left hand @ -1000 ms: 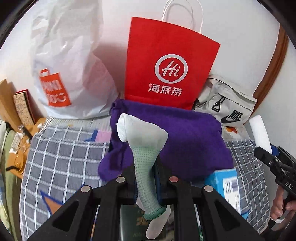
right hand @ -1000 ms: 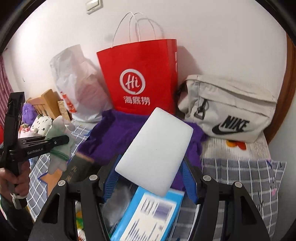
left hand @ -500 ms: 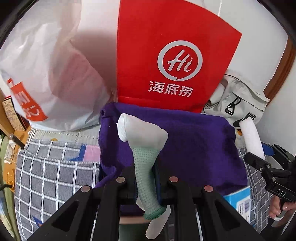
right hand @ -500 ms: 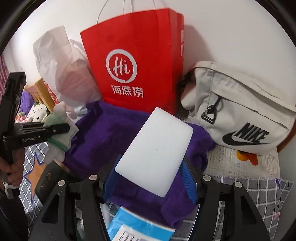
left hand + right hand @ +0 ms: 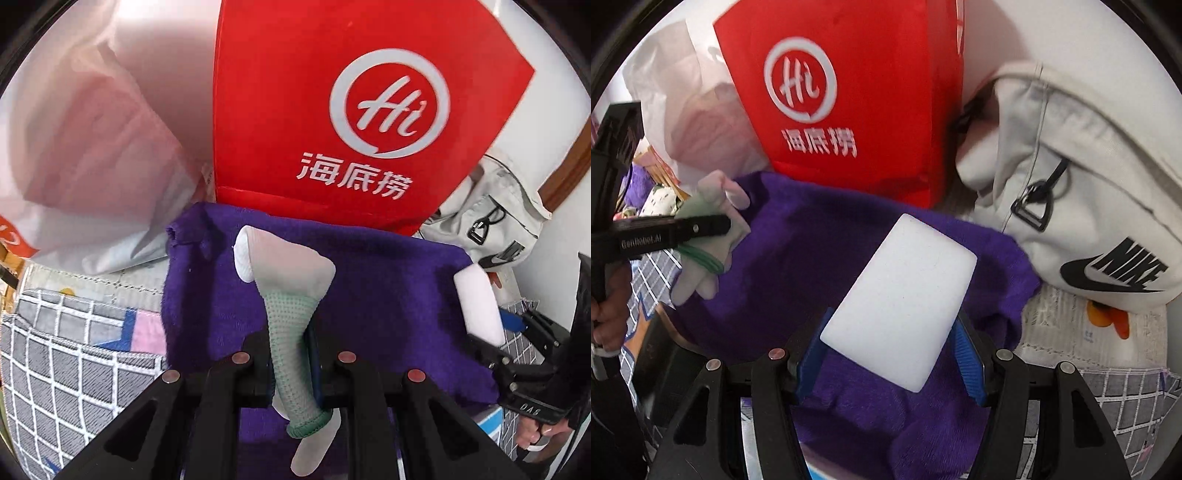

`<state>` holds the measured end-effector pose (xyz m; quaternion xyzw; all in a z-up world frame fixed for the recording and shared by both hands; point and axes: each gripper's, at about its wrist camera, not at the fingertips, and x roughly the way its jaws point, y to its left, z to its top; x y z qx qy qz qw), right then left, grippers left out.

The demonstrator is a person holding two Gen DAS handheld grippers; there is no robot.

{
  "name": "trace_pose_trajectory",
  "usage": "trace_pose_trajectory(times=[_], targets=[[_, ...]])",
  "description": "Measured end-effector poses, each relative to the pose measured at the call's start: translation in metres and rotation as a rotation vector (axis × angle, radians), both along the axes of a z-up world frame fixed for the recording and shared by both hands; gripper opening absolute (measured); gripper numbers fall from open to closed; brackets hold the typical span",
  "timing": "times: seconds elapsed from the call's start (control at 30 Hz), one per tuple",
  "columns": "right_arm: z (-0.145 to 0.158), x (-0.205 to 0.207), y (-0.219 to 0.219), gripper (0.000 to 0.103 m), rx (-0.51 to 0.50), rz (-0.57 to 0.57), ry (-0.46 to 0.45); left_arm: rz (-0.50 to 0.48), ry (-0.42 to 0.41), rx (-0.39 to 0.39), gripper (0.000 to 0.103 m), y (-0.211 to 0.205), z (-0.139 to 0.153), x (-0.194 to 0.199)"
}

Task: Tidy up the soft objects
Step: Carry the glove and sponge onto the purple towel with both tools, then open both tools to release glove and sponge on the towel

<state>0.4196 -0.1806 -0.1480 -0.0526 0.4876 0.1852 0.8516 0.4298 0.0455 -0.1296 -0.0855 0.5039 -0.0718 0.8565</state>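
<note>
The left gripper (image 5: 290, 354) has its fingers pinched almost fully together around the mint-green ribbed middle of a pale white-and-green sock (image 5: 291, 317), whose toe sticks up ahead and whose cuff end hangs below. The right gripper (image 5: 892, 354) has its blue-padded fingers (image 5: 966, 363) set about halfway apart, clamped on the two sides of a white rectangular foam sponge block (image 5: 901, 314). Both soft things hang just above a crumpled purple fleece cloth (image 5: 388, 295) lying on a bed with a grey-and-white checked cover (image 5: 59, 369).

Judging by this, the carrying step is in hand: each item is being brought over the purple cloth. The next move likely calls for lowering both onto the cloth, or toward a bag, then easing the fingers apart.

Behind the cloth stands a red paper bag (image 5: 351, 110) printed with a white "Hi" circle and the characters 海底捞. Right of it slumps a cream fabric bag (image 5: 1089, 184) marked NIKE with a black swoosh. Left is a white plastic bag (image 5: 81, 147). The left gripper's side reads "GenRobot.AI"
</note>
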Motion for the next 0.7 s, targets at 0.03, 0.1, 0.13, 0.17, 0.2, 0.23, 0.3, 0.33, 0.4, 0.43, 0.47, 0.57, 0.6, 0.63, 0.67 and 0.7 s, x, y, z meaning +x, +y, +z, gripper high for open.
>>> trace_pose_trajectory(times=[0.03,0.1,0.13,0.17,0.2,0.23,0.3,0.33,0.4,0.43,0.47,0.57,0.6,0.63,0.67,0.7], targets=[[-0.003,0.002,-0.001,0.062,-0.005,-0.001,-0.001,0.003,0.005,-0.005,0.014,0.000,-0.003,0.003],[-0.005,0.005,-0.002,0.062,-0.002,-0.004,-0.001,0.003,0.012,-0.012,0.014,0.001,-0.009,0.009],[-0.008,0.007,-0.003,0.062,0.003,-0.004,0.008,0.006,0.014,-0.011,0.014,0.001,-0.011,0.010],[-0.011,0.009,-0.004,0.062,0.006,-0.008,0.019,0.009,0.016,-0.009,0.014,0.001,-0.013,0.011],[-0.013,0.011,-0.005,0.062,0.006,-0.014,0.026,0.011,0.019,-0.011,0.014,0.002,-0.016,0.013],[-0.016,0.012,-0.005,0.062,0.006,-0.015,0.035,0.013,0.023,-0.018,0.014,0.002,-0.018,0.015],[-0.022,0.015,-0.003,0.062,0.004,-0.013,0.051,0.010,0.039,-0.017,0.014,0.000,-0.022,0.019],[-0.024,0.016,-0.003,0.063,0.003,-0.013,0.054,0.005,0.043,-0.014,0.014,0.000,-0.024,0.019],[-0.026,0.018,0.000,0.063,0.005,-0.011,0.058,0.004,0.038,-0.016,0.014,-0.001,-0.024,0.021],[-0.028,0.020,0.001,0.063,0.012,-0.011,0.056,0.003,0.038,-0.020,0.014,-0.002,-0.024,0.022],[-0.029,0.020,0.001,0.064,0.014,-0.013,0.057,0.002,0.041,-0.021,0.015,-0.001,-0.024,0.022],[-0.030,0.022,0.001,0.070,0.018,-0.013,0.068,0.003,0.049,-0.036,0.032,0.001,-0.027,0.026],[-0.030,0.021,0.001,0.073,0.015,-0.011,0.069,0.006,0.050,-0.039,0.047,0.002,-0.027,0.026],[-0.029,0.021,0.003,0.080,0.008,-0.008,0.064,0.011,0.045,-0.038,0.055,0.001,-0.027,0.028],[-0.028,0.020,0.004,0.086,0.004,-0.007,0.052,0.015,0.035,-0.036,0.065,0.001,-0.026,0.027],[-0.026,0.019,0.005,0.087,0.003,-0.007,0.041,0.018,0.022,-0.034,0.065,0.002,-0.024,0.026]])
